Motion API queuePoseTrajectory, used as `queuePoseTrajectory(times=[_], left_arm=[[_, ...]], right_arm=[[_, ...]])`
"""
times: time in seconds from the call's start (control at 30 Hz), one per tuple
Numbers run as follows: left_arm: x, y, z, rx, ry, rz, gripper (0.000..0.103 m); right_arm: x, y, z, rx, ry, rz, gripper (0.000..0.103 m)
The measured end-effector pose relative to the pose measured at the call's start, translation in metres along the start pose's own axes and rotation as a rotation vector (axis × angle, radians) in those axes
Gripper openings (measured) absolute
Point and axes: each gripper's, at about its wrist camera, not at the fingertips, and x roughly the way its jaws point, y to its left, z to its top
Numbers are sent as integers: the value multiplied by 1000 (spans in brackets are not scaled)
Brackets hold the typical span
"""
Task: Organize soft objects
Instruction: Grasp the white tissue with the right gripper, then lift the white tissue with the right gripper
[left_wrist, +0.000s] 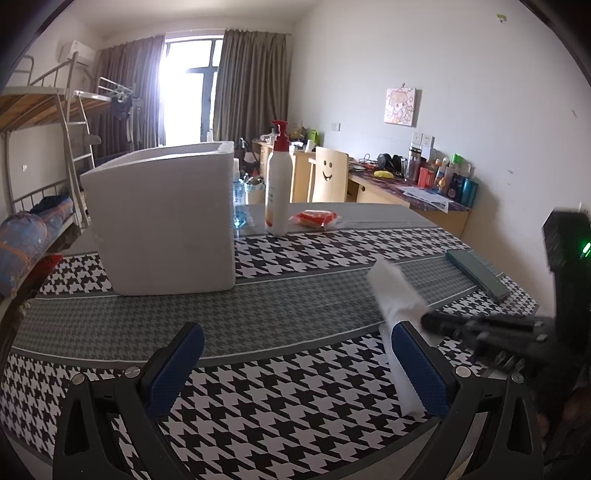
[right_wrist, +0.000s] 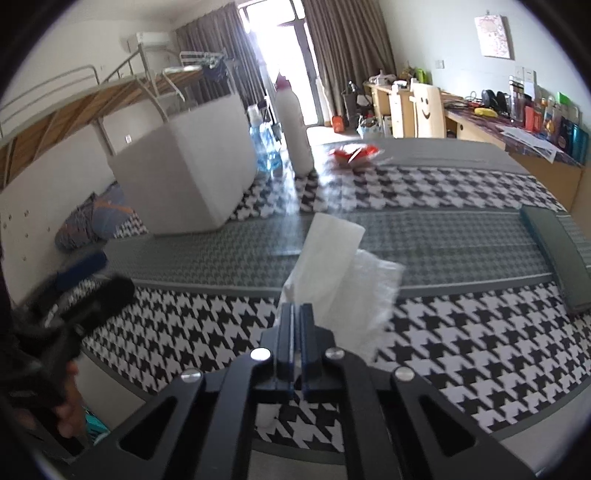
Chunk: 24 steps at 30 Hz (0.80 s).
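Note:
My right gripper (right_wrist: 295, 314) is shut on a white tissue (right_wrist: 332, 254) and holds it above the houndstooth tablecloth (right_wrist: 461, 347). In the left wrist view the same tissue (left_wrist: 397, 291) hangs from the right gripper's dark finger (left_wrist: 443, 323), just beyond my left gripper's right pad. My left gripper (left_wrist: 295, 350) is open and empty, low over the cloth. A white foam box (left_wrist: 162, 218) stands at the left of the table; it also shows in the right wrist view (right_wrist: 188, 173).
A white pump bottle (left_wrist: 279, 184), a blue water bottle (left_wrist: 240, 203) and a red packet (left_wrist: 316, 218) stand behind the box. A dark green flat case (left_wrist: 476, 273) lies at the table's right edge. A bunk bed is left, desks and a chair are right.

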Motion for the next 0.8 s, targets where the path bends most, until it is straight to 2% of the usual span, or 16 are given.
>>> queuePoseTrajectory(times=[0.3, 0.57, 0.8], left_arm=[[6, -17, -2, 37, 31, -63, 102], [14, -31, -7, 74, 62, -90, 102], [23, -42, -10, 89, 90, -105, 102]], right_arm=[[-38, -7, 8, 29, -101, -31, 5], [-42, -20, 0, 58, -103, -71, 5], [-39, -29, -12, 62, -59, -122, 5]])
